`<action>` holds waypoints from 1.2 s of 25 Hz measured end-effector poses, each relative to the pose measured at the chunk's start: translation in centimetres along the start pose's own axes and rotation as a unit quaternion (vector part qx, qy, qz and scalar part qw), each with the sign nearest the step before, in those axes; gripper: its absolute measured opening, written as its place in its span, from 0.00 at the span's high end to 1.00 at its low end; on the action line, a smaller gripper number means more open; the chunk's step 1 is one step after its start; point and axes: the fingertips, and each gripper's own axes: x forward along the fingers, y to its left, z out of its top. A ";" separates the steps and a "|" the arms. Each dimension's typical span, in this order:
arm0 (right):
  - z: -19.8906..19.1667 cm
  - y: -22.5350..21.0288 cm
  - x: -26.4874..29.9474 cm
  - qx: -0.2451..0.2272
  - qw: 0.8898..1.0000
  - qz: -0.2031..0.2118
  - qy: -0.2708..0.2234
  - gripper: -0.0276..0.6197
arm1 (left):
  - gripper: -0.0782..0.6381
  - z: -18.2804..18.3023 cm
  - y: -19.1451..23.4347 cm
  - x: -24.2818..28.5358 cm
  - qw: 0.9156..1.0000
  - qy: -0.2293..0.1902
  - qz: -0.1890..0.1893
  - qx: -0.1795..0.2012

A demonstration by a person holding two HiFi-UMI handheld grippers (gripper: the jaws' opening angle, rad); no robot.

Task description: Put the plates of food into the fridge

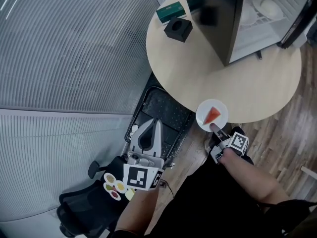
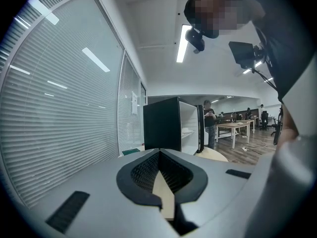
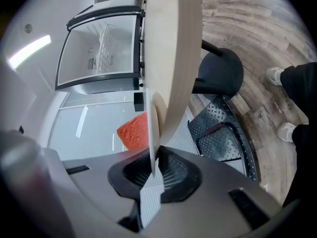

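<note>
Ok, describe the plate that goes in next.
Find the round pale wooden table bearing the open black fridge. At its near edge is a small white round plate, held by the right gripper. It alone carries a red wedge of food.

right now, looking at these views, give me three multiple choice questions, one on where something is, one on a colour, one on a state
1. Where is the plate?
A inside the fridge
B at the round table's near edge
C on the floor

2. What colour is the food wedge on it?
A green
B blue
C red-orange

3. How is the right gripper?
A shut on the plate's rim
B open above the plate
C shut on nothing

Answers:
1. B, the head view shows the plate at that edge, outside the fridge.
2. C, the head view and the right gripper view both show a red-orange wedge.
3. A, the right gripper view shows the rim pinched between the jaws.
</note>
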 end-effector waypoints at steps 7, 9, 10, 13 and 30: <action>0.7 2.9 -0.3 -0.014 1.000 0.009 0.023 0.91 | 0.89 0.8 -1.0 0.7 1.000 -0.012 -0.020 -0.004; 1.1 4.2 -0.3 -0.018 0.999 0.019 0.019 0.91 | 0.89 1.4 -1.2 1.0 1.000 -0.018 -0.025 -0.003; 1.4 5.0 -0.3 -0.018 0.999 0.024 0.017 0.91 | 0.89 1.7 -1.3 1.2 0.999 -0.022 -0.029 -0.003; 2.2 7.2 0.0 -0.019 0.999 0.033 0.013 0.91 | 0.89 2.6 -1.6 1.9 0.999 -0.032 -0.039 -0.001; 7.4 18.3 -0.8 -0.043 0.996 0.073 0.011 0.91 | 0.89 7.6 -5.3 5.7 0.993 -0.074 -0.092 0.013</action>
